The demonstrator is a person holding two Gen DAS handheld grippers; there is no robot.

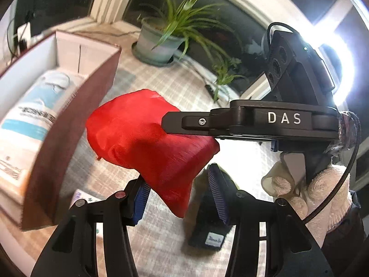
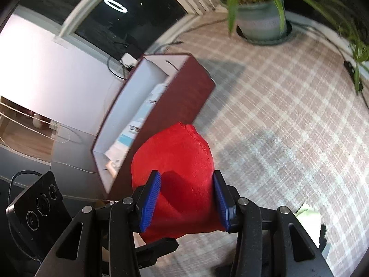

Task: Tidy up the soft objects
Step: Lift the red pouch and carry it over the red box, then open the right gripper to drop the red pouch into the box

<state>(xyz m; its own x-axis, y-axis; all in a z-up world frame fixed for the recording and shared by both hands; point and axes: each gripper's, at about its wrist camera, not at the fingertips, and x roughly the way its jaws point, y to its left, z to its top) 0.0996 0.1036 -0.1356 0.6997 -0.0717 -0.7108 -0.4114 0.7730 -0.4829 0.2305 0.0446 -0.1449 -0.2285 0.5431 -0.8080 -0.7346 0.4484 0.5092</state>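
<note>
Right claw (image 2: 186, 198): blue pads pressed into both sides of red cloth pouch (image 2: 175, 161), pinching it. Left claw (image 1: 182, 196): one pad touching pouch's lower corner, other pad apart; grip uncertain. Pouch held in air above checked tabletop (image 2: 288, 115), just beside maroon box (image 2: 161, 106) near tabletop's edge. Judged light, soft, saggy; grip bunched middle, not loose corner.

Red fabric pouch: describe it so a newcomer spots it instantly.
On the plaid tablecloth, right of the open maroon cardboard box, the two black grippers meet. The red fabric pouch hangs between them, lifted off the cloth. It is the only bright red, soft, crumpled thing; its neighbours are rigid or pale.
</note>
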